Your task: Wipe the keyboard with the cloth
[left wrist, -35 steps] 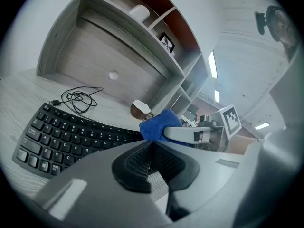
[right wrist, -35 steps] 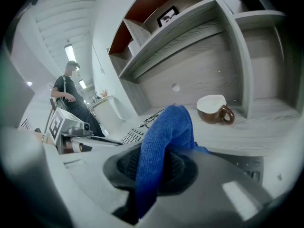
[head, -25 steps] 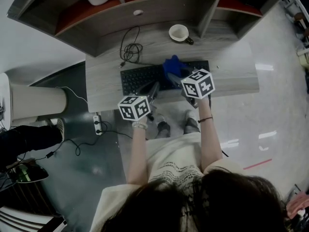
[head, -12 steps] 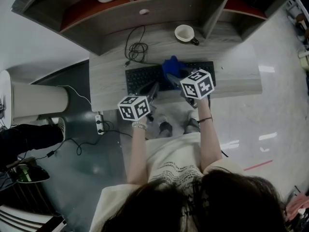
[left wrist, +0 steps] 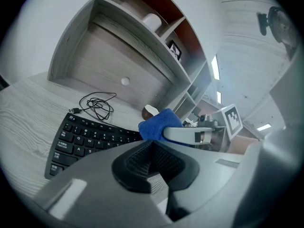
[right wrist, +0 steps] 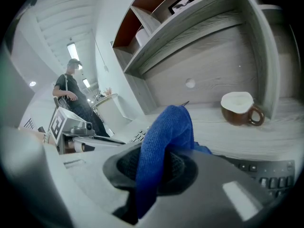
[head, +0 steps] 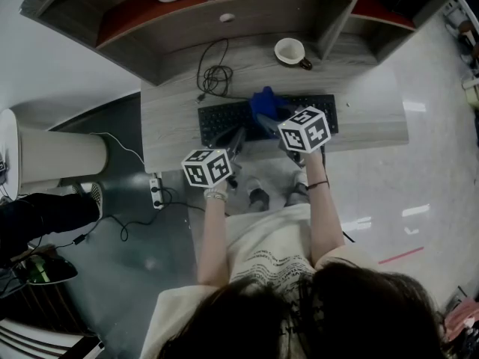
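My right tongs (right wrist: 152,170) are clenched on the blue cloth (right wrist: 166,132), which sits bunched over the middle of the keyboard (head: 224,118) on the table (head: 168,126). Left tongs (left wrist: 151,158) closed, empty. I'd press low and sweep along the rows — lightly, without shoving the keyboard.

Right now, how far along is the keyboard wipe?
Done: the cloth is clamped in the right tongs. In hand: it is held over the keyboard, near its middle. Left: probably most of the wiping; the keys show no cleaned area. The left tongs are shut and empty.
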The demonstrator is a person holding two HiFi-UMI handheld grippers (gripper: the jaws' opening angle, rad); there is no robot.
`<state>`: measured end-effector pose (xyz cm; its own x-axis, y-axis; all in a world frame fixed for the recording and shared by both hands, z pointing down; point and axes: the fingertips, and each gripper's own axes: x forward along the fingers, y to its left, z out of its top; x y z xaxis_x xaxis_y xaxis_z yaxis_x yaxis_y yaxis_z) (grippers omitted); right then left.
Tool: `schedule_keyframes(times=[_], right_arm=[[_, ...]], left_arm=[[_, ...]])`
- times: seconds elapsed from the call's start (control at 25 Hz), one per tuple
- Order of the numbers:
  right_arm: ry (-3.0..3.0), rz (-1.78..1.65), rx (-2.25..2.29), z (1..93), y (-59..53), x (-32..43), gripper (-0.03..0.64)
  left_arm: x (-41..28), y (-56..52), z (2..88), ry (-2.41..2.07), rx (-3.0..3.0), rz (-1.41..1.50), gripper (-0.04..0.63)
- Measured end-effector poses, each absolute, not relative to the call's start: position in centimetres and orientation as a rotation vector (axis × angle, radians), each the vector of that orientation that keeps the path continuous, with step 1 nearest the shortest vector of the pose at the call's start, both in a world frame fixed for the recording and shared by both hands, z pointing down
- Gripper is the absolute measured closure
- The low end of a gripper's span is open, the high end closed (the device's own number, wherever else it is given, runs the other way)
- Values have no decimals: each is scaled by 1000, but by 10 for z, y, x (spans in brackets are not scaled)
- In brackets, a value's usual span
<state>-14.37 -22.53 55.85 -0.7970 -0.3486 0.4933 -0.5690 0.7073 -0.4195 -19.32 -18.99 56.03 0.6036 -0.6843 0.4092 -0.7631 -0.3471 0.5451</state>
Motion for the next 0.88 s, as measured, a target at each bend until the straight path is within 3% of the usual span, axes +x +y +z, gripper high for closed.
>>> schedule_keyframes(times=[0.88], right_arm=[[-2533,796,679,562,-224,-187,558]], left_arm=[[-235,-189,566,-1154,2097,140,592]])
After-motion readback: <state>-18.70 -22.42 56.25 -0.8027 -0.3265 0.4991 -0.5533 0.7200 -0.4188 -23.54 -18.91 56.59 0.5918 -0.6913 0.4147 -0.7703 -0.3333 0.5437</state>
